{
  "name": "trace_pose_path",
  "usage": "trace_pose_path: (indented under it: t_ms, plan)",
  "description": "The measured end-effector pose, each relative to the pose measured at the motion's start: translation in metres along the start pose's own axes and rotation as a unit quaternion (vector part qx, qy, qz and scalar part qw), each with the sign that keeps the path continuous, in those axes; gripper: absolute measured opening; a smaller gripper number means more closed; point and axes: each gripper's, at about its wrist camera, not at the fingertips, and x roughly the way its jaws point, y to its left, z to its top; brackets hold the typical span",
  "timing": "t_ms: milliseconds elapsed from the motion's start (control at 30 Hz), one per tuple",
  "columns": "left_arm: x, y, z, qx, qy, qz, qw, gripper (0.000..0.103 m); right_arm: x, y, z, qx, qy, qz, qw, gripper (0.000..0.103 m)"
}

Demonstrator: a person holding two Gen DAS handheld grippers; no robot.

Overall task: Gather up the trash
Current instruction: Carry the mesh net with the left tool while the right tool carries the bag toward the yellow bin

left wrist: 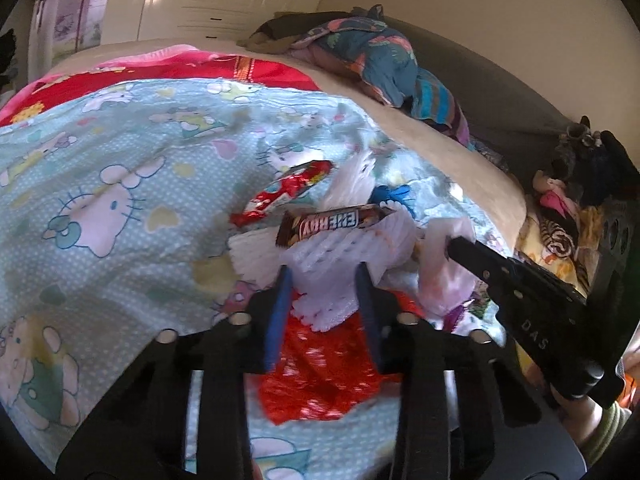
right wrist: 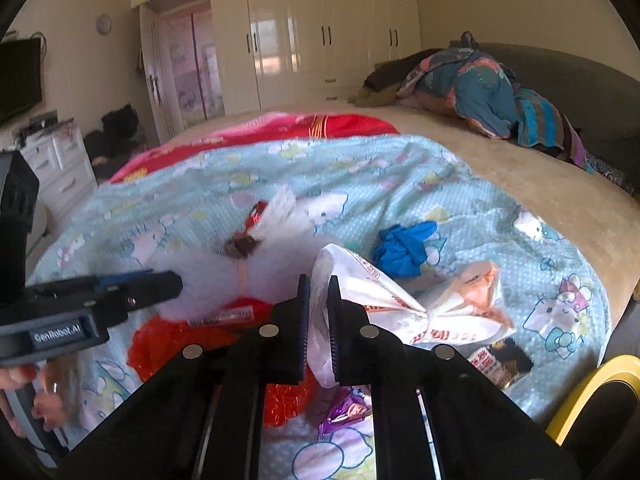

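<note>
Trash lies on a pale blue cartoon-cat blanket. My left gripper is shut on a white foam net, its blue pads pressing both sides. A brown chocolate bar wrapper rests on top of the net, with a red snack wrapper behind it and a red crinkly wrapper beneath. My right gripper is shut on the edge of a knotted white plastic bag with orange print. A crumpled blue glove lies just beyond the bag.
A purple wrapper and a brown packet lie near the bed's front edge. A yellow rim shows at lower right. Bundled clothes sit at the bed's far end, with white wardrobes behind. A person's hand holds the left gripper.
</note>
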Motion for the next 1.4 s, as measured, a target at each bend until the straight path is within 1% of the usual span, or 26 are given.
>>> trace_pose_path:
  t_ms: [100,133,233,333,367,567,700,900,1100,1400]
  plan:
    - [-0.005,-0.008,0.003,0.006,-0.006,-0.008,0.9999,0.017,-0.008,-0.006,0.004,0.013,-0.021,0.004,1.0,0.008]
    - [-0.006,-0.011,0.005,0.01,-0.008,-0.011,0.9999,0.013,-0.01,-0.007,0.005,0.016,-0.027,0.005,1.0,0.008]
    - [-0.014,-0.023,0.007,0.024,-0.019,-0.025,0.9992,0.01,-0.019,-0.012,0.009,0.025,-0.045,0.005,0.999,0.007]
    - [-0.021,-0.033,0.011,0.039,-0.033,-0.029,0.9982,0.009,-0.028,-0.018,0.014,0.033,-0.064,0.009,0.997,0.007]
    - [-0.023,-0.036,0.012,0.042,-0.038,-0.031,0.9979,0.006,-0.031,-0.021,0.016,0.036,-0.071,0.012,0.997,0.007]
    - [-0.032,-0.041,0.02,0.04,-0.054,-0.039,0.997,0.005,-0.045,-0.033,0.029,0.06,-0.094,0.027,0.993,0.007]
    - [-0.043,-0.045,0.028,0.041,-0.07,-0.047,0.9956,0.005,-0.059,-0.043,0.037,0.072,-0.112,0.024,0.991,0.007]
    - [-0.057,-0.055,0.031,0.05,-0.088,-0.056,0.9932,0.005,-0.089,-0.057,0.046,0.092,-0.14,0.024,0.986,0.007]
    - [-0.067,-0.067,0.029,0.057,-0.094,-0.077,0.9909,0.005,-0.121,-0.071,0.044,0.106,-0.161,0.005,0.981,0.007]
    - [-0.074,-0.093,0.021,0.083,-0.092,-0.107,0.9865,0.005,-0.156,-0.093,0.028,0.134,-0.169,-0.022,0.976,0.007]
